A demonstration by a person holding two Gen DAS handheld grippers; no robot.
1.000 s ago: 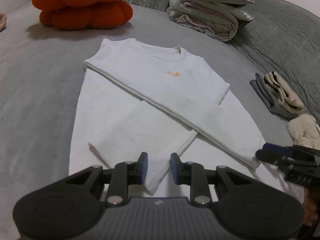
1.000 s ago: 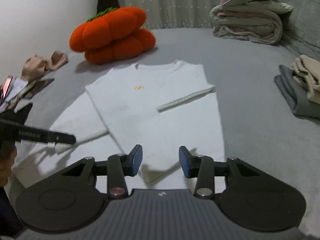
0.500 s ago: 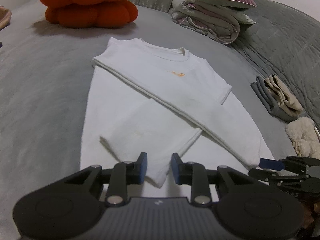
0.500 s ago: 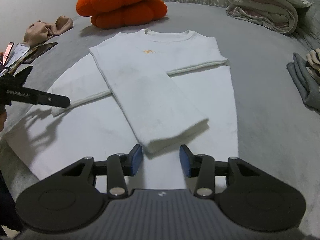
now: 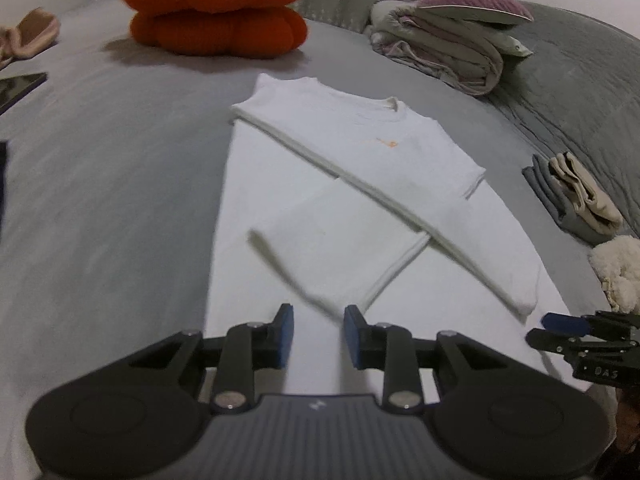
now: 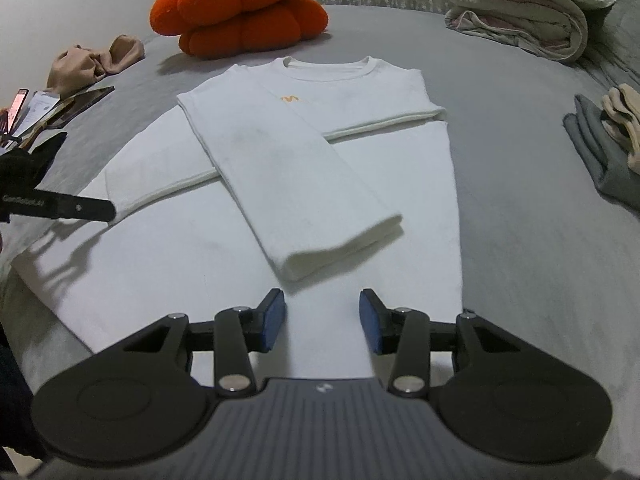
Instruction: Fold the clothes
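White cotton, a long-sleeved shirt (image 6: 320, 152), lay face up on the grey bed (image 6: 520, 220), collar at the far end and hem at the near end, so its long axis ran near-to-far, straight away from both claws. Both sleeves were folded in across the chest and crossed over the body; the uppermost one ended in a cuff (image 6: 344, 248) pointing toward the near edge.

The right gripper (image 6: 322, 322) hung over the hem with the jaws well apart and nothing between them; that cuff lay just beyond its fingertips, slightly to the right of centre. The left gripper (image 5: 318, 338) stood likewise parted and empty over the near hem on the left side, with the other sleeve's cuff (image 5: 288, 268) just ahead of it. Each claw was thus nearest its own hem corner, and a lengthwise fold, judged from this lie, would carry hem toward collar along that axis.

From the right wrist the stacking of the sleeves and the thickness of the top cuff read sharply, and the left claw appeared as a thin blade at the left edge. The left wrist view was blurred there, but showed the right claw low at the right, beside a fluffy cream item (image 5: 616, 272) and a small folded pile (image 5: 576, 196), which the other view cut off. An orange pumpkin cushion (image 6: 240, 8) sat beyond the collar.
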